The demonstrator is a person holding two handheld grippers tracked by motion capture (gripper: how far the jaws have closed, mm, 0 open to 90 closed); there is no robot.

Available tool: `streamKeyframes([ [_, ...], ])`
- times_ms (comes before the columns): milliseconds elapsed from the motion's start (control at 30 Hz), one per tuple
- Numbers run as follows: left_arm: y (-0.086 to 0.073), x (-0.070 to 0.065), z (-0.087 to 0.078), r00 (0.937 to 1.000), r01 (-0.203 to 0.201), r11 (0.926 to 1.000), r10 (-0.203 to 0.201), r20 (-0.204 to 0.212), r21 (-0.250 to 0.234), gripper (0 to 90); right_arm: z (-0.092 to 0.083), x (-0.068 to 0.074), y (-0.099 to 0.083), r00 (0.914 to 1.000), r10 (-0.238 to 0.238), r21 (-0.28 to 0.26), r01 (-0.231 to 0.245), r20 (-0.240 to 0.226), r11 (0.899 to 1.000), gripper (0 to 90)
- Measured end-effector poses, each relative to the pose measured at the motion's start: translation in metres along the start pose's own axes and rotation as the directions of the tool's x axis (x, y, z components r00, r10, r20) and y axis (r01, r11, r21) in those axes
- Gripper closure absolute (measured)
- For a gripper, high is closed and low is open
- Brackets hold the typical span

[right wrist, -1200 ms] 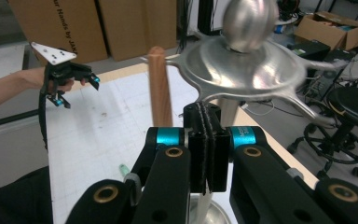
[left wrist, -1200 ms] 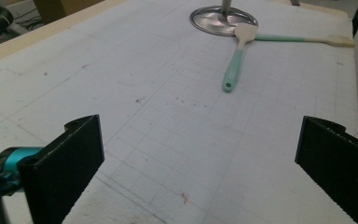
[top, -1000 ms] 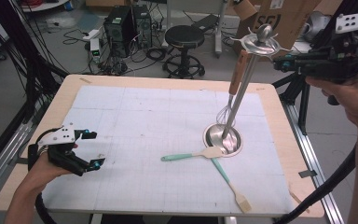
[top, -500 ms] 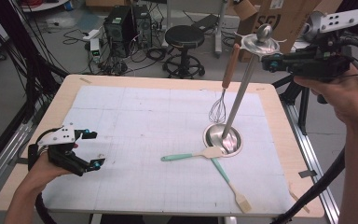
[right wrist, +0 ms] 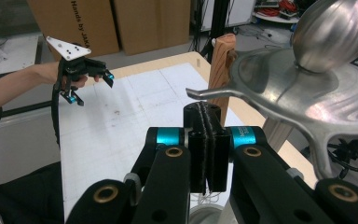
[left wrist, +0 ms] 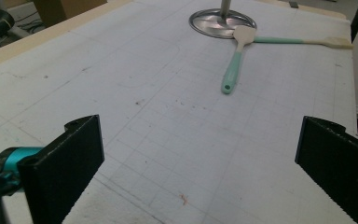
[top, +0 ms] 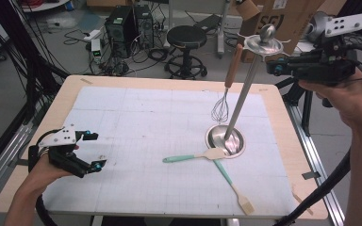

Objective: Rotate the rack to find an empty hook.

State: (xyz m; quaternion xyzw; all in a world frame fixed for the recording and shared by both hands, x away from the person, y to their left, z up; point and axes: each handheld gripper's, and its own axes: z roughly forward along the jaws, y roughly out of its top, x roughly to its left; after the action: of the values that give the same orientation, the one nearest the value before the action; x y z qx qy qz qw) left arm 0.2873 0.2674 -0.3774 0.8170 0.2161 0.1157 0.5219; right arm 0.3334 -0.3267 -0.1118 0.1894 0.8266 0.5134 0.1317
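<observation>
**Whisk hangs from the utensil stand, right claw pinched shut up top**

Over at the worktop's right side, the utensil stand (top: 245, 89) rises from its round steel base (top: 225, 140), the pole leaning toward the far right corner. At its top sits a flat hook disc with a ball knob (right wrist: 333, 28), and the right claw (top: 277, 68) is right there beside that disc, high above the worktop. From the right gripper view its two black pads are pressed flat together, clenched, with the tip of one of the disc's hooks (right wrist: 205, 93) lying just above them; whether the pads actually pinch the hook I cannot tell.

The whisk (top: 226, 89) hangs by its wooden handle (right wrist: 223, 60) from the far side of the disc, wire head down, just above the worktop and just behind the base, apart from the pole.

Down on the white gridded mat (top: 136, 122), two spatulas with mint-green handles lie near the base: the first spatula (top: 195, 156) has its pale blade resting on the base's near rim, handle pointing toward the left edge; the second spatula (top: 231, 181) runs from the base toward the near right corner, blade at the far end.

Near the near left corner, the left claw (top: 93, 150) is released, jaws standing wide with nothing between them, hovering low over the mat, well apart from everything.
</observation>
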Motion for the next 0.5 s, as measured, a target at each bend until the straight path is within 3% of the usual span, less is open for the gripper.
streamKeyframes([
  [500,0.001,-0.003,0.000,1.0000,-0.008,1.0000,0.008,0.000,0.003,1.7,-0.010,0.009,-0.017,0.9999,0.005,-0.008,-0.005,-0.011,1.000,89.0],
])
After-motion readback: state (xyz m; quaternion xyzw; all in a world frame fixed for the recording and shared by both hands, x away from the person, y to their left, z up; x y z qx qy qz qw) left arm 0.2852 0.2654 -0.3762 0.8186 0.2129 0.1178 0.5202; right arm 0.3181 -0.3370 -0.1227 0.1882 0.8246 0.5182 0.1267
